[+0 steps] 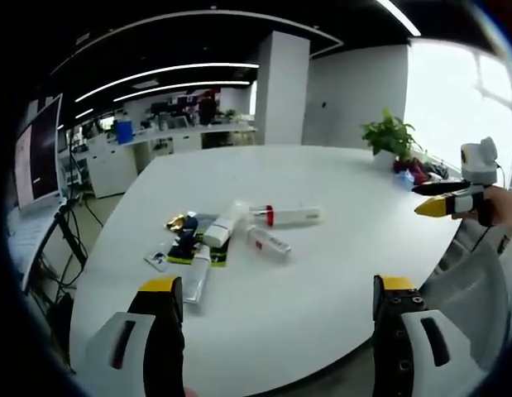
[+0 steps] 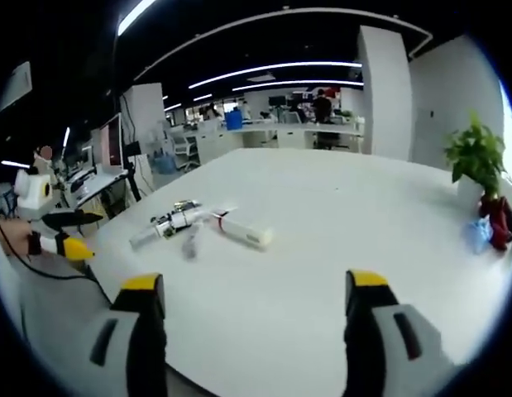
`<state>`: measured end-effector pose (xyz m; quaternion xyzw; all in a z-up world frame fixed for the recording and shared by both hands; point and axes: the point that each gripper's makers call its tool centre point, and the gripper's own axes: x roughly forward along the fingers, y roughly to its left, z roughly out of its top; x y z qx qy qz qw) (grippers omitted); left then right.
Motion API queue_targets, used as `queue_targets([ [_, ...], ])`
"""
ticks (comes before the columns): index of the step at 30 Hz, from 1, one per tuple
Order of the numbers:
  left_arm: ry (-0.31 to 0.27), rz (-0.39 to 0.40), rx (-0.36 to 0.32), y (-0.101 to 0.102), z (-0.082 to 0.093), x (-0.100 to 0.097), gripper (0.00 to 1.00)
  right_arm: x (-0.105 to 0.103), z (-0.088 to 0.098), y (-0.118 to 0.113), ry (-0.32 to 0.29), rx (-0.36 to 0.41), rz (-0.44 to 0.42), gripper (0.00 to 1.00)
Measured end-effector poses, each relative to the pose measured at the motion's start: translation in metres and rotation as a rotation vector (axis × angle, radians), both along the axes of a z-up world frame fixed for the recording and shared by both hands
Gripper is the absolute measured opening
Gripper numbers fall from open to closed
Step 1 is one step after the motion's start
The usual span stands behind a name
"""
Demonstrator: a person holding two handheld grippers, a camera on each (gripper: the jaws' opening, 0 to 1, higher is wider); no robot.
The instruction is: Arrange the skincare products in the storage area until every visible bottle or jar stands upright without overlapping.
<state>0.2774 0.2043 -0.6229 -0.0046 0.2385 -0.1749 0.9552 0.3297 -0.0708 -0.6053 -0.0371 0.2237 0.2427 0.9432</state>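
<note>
While nothing was gripped, left gripper view had the left gripper open and empty, skincare tubes lying heaped on the white table. Right gripper view: right gripper also open, approaching, tubes flat mid-table.

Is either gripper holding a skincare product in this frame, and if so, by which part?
Nothing is held. The left gripper and right gripper are both open, and the tubes lie flat on the table.
</note>
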Motion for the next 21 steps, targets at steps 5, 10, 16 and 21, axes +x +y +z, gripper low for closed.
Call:
queue_targets([
  [5, -0.002, 0.009, 0.008, 0.002, 0.0, 0.001, 0.93, 0.017, 0.007, -0.011, -0.02, -0.031, 0.01, 0.87],
  [10, 0.002, 0.02, -0.001, 0.004, 0.0, 0.001, 0.93, 0.03, 0.009, -0.013, -0.026, -0.038, 0.024, 0.87],
  [16, 0.005, 0.023, 0.008, 0.004, -0.001, 0.001, 0.93, 0.046, 0.007, -0.005, -0.023, -0.06, 0.081, 0.87],
  [21, 0.008, 0.022, 0.008, 0.004, -0.002, 0.001, 0.93, 0.057, 0.004, 0.006, -0.014, -0.087, 0.147, 0.87],
])
